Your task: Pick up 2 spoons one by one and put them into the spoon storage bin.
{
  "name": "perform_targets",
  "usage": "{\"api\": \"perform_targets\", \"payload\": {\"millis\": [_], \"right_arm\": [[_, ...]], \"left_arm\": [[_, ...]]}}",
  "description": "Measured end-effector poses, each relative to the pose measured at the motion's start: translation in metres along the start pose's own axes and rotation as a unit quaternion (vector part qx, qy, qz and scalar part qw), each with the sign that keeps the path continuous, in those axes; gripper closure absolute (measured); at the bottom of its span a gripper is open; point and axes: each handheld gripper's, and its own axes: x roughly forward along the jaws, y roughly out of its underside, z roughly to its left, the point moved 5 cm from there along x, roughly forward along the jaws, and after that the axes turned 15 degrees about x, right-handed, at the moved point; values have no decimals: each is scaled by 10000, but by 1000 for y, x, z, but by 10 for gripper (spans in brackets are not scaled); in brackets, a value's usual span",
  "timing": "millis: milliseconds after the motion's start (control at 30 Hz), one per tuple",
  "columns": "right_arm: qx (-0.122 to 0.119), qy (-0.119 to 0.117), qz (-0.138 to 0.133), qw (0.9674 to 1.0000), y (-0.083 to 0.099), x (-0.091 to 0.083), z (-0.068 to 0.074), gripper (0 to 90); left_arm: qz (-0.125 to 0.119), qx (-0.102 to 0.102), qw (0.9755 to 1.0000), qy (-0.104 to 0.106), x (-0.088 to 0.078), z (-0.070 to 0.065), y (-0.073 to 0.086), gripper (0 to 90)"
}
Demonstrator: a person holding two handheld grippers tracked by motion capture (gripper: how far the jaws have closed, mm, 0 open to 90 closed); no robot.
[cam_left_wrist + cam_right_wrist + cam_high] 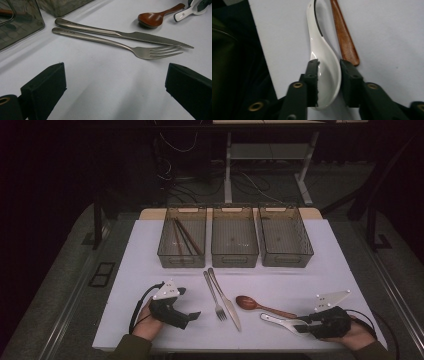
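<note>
We see a glossy white ceramic-looking spoon [325,67] and a smooth, polished brown wooden spoon [153,19]. The fork [147,51] and knife [120,34] look like brushed metal. At upper left, the bin [17,23] appears to be smoky translucent plastic.

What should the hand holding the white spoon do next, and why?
Probably lift it gently. The right gripper has its black jaws closed around the bowl of the glossy white ceramic spoon, which lies flat on the white table beside the brown wooden spoon.
</note>
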Motion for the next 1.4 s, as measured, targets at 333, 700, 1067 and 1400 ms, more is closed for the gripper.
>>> {"api": "perform_targets", "payload": {"millis": [333,700,1067,1400], "right_arm": [[58,-163,-57,9998,-3,-1,-1,816],[2,-164,-216,9996,-12,-4,-1,817],[37,-62,-557,9984,-31,-9,-8,818],[81,32,-825,9966,-45,-11,-12,817]], "left_arm": [[2,-2,10000,10,1,0,0,21],[-20,-61,10000,-23,0,2,2,21],[-12,-54,10000,-38,0,3,2,23],[-13,-25,10000,-15,0,1,2,24]]}}
